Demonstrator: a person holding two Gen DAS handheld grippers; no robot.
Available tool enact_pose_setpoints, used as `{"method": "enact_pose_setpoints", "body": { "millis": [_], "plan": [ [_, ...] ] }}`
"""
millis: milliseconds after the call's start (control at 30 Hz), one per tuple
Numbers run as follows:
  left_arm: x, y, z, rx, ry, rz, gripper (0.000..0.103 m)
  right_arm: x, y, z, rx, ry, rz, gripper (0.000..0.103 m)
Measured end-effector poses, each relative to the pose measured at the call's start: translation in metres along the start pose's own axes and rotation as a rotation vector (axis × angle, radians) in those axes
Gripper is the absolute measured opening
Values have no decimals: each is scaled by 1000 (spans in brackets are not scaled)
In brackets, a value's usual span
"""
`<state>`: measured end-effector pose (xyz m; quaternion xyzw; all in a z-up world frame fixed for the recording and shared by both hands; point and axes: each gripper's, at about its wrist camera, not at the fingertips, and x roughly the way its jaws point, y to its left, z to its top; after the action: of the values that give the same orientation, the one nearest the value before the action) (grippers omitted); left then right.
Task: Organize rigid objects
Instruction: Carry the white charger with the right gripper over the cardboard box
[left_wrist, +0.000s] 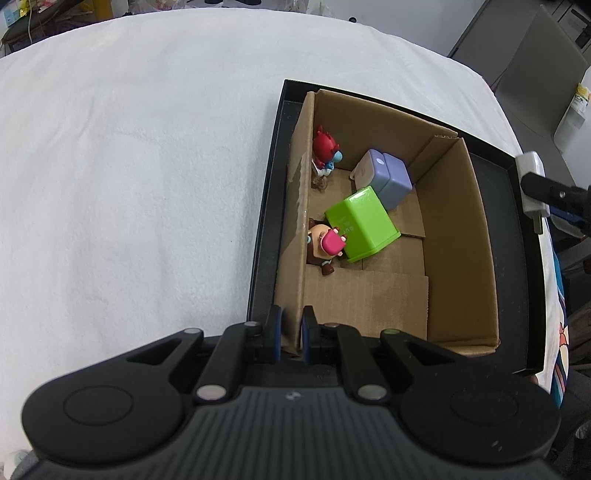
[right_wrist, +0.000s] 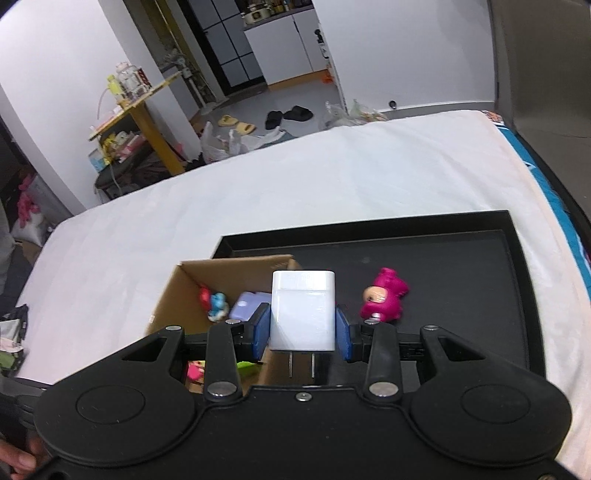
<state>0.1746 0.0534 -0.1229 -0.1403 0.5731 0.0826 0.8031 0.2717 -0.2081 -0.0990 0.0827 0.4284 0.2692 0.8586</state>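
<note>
Right wrist view: the right gripper (right_wrist: 303, 330) is clamped on a white charger (right_wrist: 303, 312), blue pads pressed to both its sides, prongs pointing back at six o'clock. At nine o'clock from it sits the cardboard box (right_wrist: 177, 291); at two o'clock a pink figure (right_wrist: 384, 297) stands on the black tray (right_wrist: 461, 266).

Over on the left wrist view, the left gripper (left_wrist: 291, 332) pinches the box's near wall (left_wrist: 297, 236), jaws nearly together on the cardboard. Inside the box lie a green block (left_wrist: 364, 225), a purple block (left_wrist: 386, 177), a red-haired figure (left_wrist: 325, 151) and a brown figure (left_wrist: 325, 247).
</note>
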Motion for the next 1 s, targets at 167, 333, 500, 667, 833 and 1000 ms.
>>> {"method": "enact_pose_setpoints", "body": {
  "millis": [167, 333, 500, 667, 833, 1000],
  "plan": [
    [-1, 0, 0, -1, -2, 3, 9, 2, 15, 2, 1, -11, 54, 36],
    [0, 0, 0, -3, -4, 2, 9, 13, 27, 4, 6, -14, 92, 36],
    [0, -1, 0, -4, -4, 4, 9, 26, 30, 1, 4, 1, 98, 36],
    [0, 0, 0, -5, -5, 1, 9, 36, 36, -3, -9, 9, 91, 36],
    [0, 0, -1, -4, -5, 2, 9, 44, 42, -2, -43, 14, 67, 36],
    [0, 1, -1, -6, -4, -1, 9, 48, 47, 0, -86, 1, 38, 37]
  ]
}}
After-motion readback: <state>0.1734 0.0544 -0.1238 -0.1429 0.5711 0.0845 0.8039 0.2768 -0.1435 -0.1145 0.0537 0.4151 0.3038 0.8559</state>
